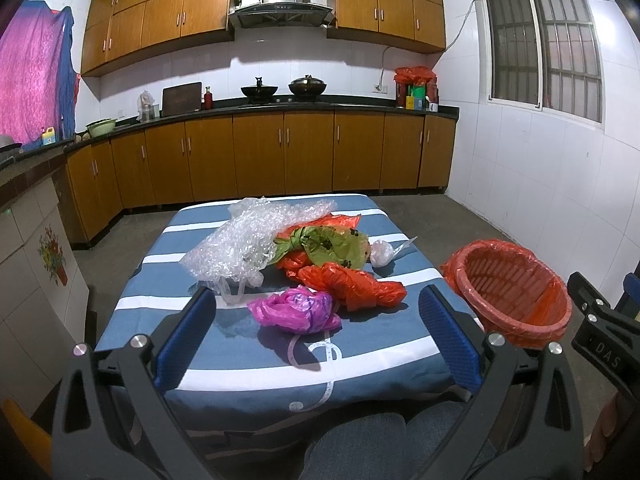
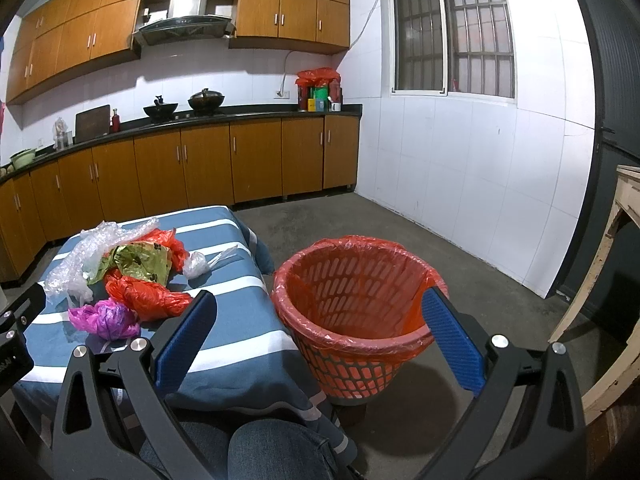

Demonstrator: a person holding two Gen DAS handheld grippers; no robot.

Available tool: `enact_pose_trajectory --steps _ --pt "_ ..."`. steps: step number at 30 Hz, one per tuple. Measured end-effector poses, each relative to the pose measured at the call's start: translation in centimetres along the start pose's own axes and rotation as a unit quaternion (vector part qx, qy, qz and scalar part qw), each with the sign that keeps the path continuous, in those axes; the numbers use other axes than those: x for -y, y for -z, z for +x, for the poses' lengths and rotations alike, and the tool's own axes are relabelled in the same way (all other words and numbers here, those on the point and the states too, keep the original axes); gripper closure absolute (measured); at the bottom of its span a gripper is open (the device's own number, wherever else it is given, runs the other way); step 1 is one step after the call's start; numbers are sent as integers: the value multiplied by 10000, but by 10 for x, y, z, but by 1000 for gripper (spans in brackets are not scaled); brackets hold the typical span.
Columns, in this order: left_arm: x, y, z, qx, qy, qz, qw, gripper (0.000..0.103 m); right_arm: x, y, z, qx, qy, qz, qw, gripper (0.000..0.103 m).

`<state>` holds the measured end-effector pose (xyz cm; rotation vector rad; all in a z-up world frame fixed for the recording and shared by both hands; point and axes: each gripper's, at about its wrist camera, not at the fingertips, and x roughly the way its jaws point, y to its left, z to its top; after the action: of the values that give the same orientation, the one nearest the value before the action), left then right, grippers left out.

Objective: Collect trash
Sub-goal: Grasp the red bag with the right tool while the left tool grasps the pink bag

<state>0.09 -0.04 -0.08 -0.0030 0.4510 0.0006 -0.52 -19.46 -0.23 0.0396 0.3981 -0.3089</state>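
Observation:
Plastic trash lies in a heap on the blue striped table (image 1: 248, 384): clear bubble wrap (image 1: 248, 244), a green wrapper (image 1: 332, 246), crumpled red bags (image 1: 352, 284), a small white bag (image 1: 382, 254) and a pink-purple bag (image 1: 298, 308). My left gripper (image 1: 316, 324) is open, with the pink-purple bag just ahead between its blue pads. An orange lattice bin (image 2: 352, 312) lined with a red bag stands on the floor to the table's right. My right gripper (image 2: 320, 320) is open, hovering near that bin's rim. The same heap (image 2: 132, 276) shows left in the right wrist view.
Wooden kitchen cabinets (image 1: 280, 152) with a dark counter run along the far wall, with woks and bottles on top. A white tiled wall with a barred window (image 2: 452, 32) is on the right. A wooden frame (image 2: 616, 272) stands at the far right. A person's knees (image 2: 276, 452) are below.

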Motion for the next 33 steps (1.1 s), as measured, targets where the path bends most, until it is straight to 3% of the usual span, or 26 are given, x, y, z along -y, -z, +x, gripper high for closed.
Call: enact_pose_trajectory --steps 10,17,24,28,33 --pt "-19 9 11 -51 -217 -98 9997 4 -9 -2 13 -33 -200 -59 9998 2" --pt "-63 13 27 -229 -681 -406 9966 4 -41 -2 43 -186 -642 -202 9976 2" --pt "-106 14 40 -318 -976 -712 9922 4 -85 -2 79 -441 -1463 -323 9877 2" --pt "-117 15 49 -330 -1064 -791 9906 4 -120 3 97 -562 -1893 -585 9786 10" --pt "-123 19 56 -317 -1077 -820 9903 6 -157 15 121 -816 -2121 -951 9692 25"
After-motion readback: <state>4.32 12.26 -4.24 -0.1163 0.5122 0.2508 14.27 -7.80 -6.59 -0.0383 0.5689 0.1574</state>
